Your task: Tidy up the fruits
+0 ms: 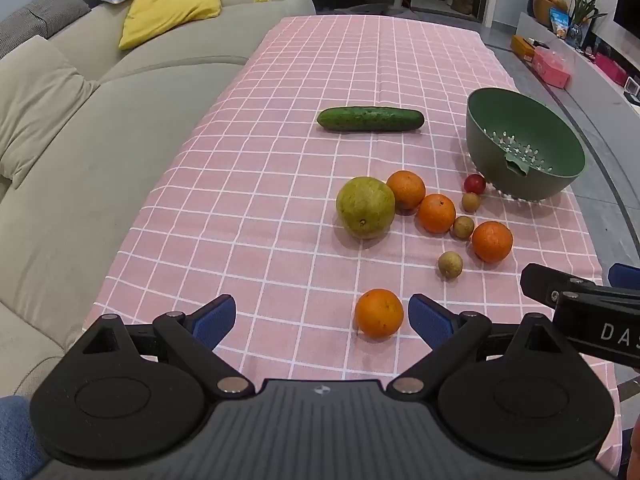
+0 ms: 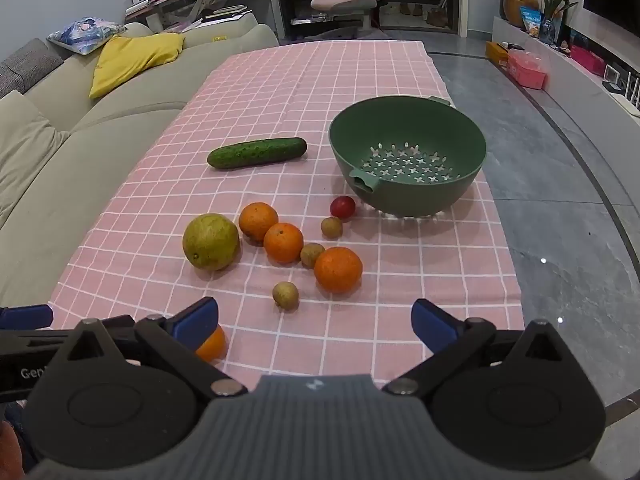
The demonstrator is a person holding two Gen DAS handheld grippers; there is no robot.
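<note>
On the pink checked tablecloth (image 1: 280,184) lie several oranges, a large green citrus (image 1: 365,207) (image 2: 211,241), a cucumber (image 1: 370,119) (image 2: 257,153), three small brown fruits and a small red fruit (image 1: 475,183) (image 2: 343,207). An empty green colander bowl (image 1: 524,148) (image 2: 408,152) stands at the right. My left gripper (image 1: 322,318) is open and empty, with the nearest orange (image 1: 379,313) just ahead between its fingers. My right gripper (image 2: 316,322) is open and empty, near the front edge; that orange (image 2: 212,346) shows partly behind its left finger.
A beige sofa (image 1: 100,152) with a yellow cushion (image 1: 168,14) runs along the table's left side. Grey floor (image 2: 560,208) lies to the right, with a low shelf holding boxes. The right gripper's body (image 1: 580,304) enters the left wrist view at the right.
</note>
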